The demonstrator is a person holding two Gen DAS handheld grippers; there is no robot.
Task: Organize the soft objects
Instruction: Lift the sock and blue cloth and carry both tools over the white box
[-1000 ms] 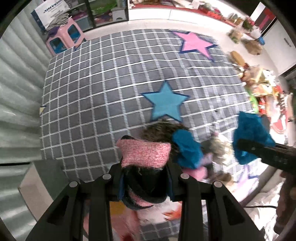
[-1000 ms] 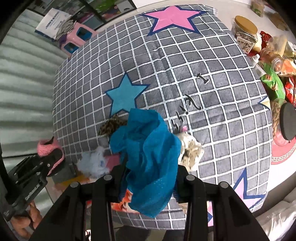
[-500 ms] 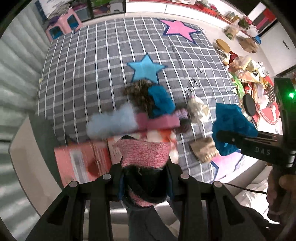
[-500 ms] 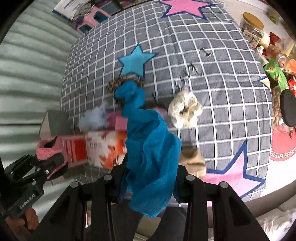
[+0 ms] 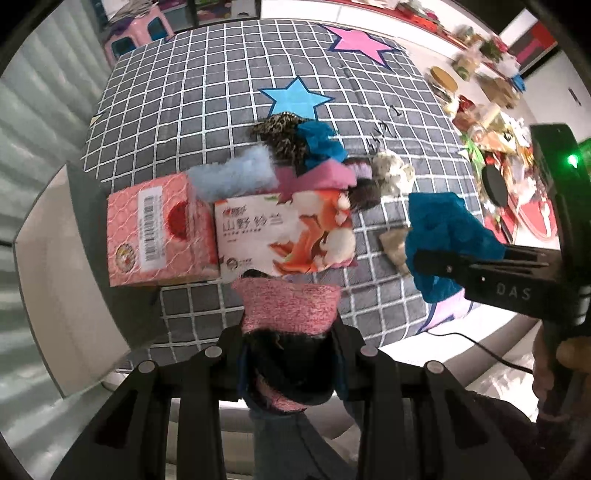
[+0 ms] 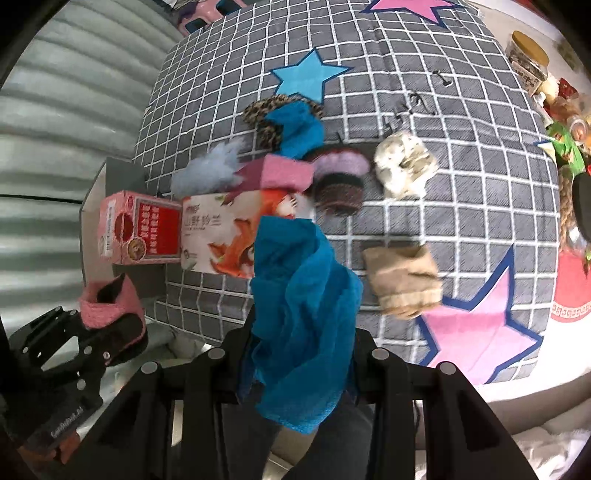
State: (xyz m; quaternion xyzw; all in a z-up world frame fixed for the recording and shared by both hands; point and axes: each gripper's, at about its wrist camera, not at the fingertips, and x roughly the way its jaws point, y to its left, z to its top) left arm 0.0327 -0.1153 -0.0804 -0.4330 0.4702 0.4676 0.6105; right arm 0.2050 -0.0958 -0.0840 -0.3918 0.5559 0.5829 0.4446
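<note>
My left gripper is shut on a pink and black knitted sock, held above the near edge of the checked blanket. It also shows in the right wrist view. My right gripper is shut on a blue mesh cloth, which also shows in the left wrist view. On the blanket lie a leopard scrunchie, a blue cloth, a light blue fluffy piece, a pink cloth, a cream scrunchie and a beige sock.
A pink box and a white and orange box lie at the blanket's near left edge. A dark and lilac knitted piece lies mid-blanket. Jars and packets crowd the floor at right. A pink stool stands far left.
Both grippers have pulled back and up from the blanket with their cloths still held. The two boxes and the near edge have come into view.
</note>
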